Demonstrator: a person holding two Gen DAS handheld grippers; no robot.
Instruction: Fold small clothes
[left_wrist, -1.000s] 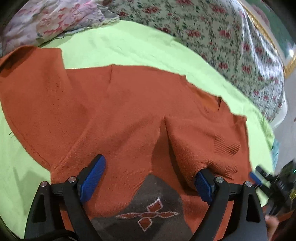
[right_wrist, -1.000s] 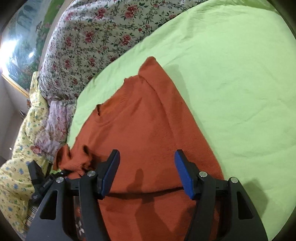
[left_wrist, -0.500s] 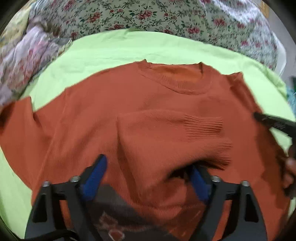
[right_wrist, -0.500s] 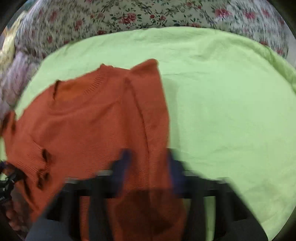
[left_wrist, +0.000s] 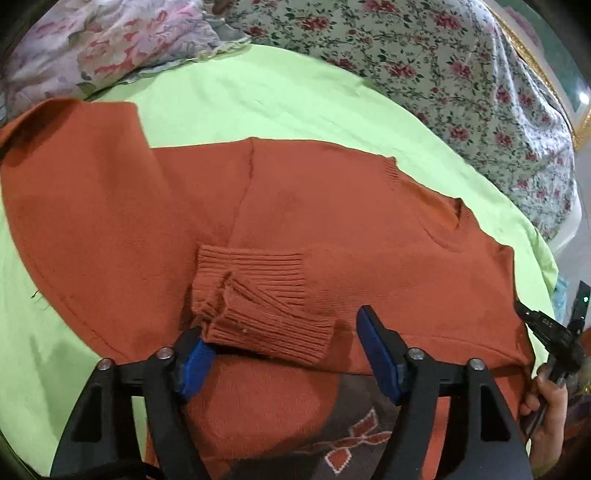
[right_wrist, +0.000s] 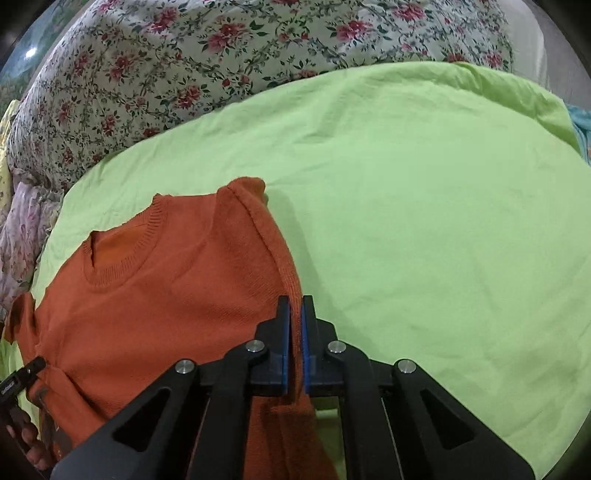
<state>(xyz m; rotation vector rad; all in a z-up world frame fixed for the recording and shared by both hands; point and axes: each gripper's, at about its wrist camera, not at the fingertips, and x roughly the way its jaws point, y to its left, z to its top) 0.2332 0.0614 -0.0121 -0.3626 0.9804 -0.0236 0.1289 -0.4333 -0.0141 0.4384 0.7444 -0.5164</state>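
Orange sweater (right_wrist: 155, 295) edge pinched in closed right hand-held gripper (right_wrist: 295, 314); left hand-held gripper (left_wrist: 284, 332) open over cuff (left_wrist: 266, 325).

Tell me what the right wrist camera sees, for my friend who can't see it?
The right gripper is shut on the edge of an orange sweater lying on a light green sheet. A flowery blanket is bunched up behind it.
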